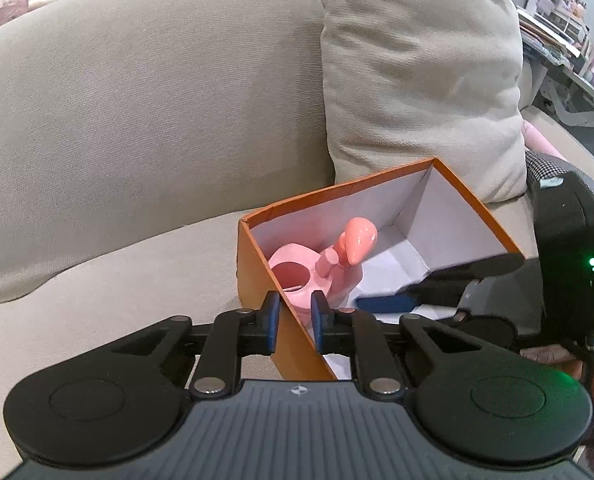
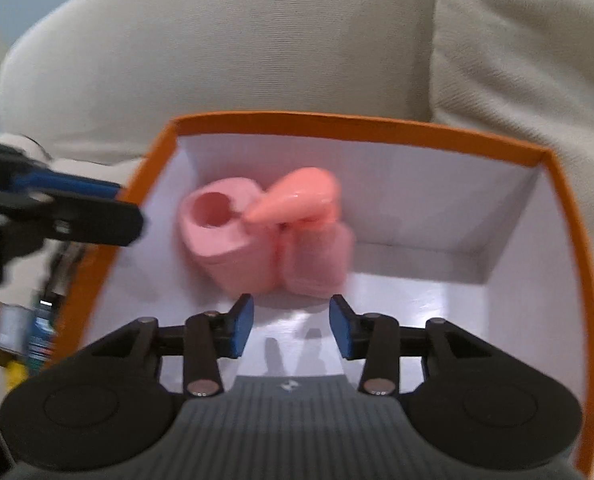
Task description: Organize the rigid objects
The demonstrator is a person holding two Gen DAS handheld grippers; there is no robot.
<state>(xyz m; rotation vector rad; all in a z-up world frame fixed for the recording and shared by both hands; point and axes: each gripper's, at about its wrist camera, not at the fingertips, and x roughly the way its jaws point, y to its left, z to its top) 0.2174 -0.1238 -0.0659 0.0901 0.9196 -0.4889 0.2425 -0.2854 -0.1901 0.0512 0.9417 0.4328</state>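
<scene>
A beige sofa [image 1: 137, 128] fills both views, with a cushion [image 1: 417, 80] leaning against its back. On the seat stands an orange box [image 2: 361, 122], open at the top and white inside, its near left wall running from the left gripper away toward the cushion.

Inside the box, against the far left part of the floor, sits the pink toy [image 2: 257, 240]: a blocky base with a round hole in its top and, just beside it, an upright piece carrying a glossy salmon teardrop head [image 2: 297, 196]. The head's long axis lies roughly level, its narrow tip pointing left over the base in the right wrist view. The view is blurred, so whether base and upright are one piece cannot be told.

The left gripper [image 1: 295, 320] is clamped on the box's left wall, one blue pad outside and one inside, apparently steadying the box. The right gripper [image 2: 291, 326] hangs over the box's floor with its jaws parted and nothing between them; the toy lies straight ahead of its fingertips, near but apart, and centred on the gap.

The right gripper is the free one and faces the toy squarely, so any further handling of the toy would likely fall to it, going forward and slightly left. More likely, the toy now rests where it belongs.
</scene>
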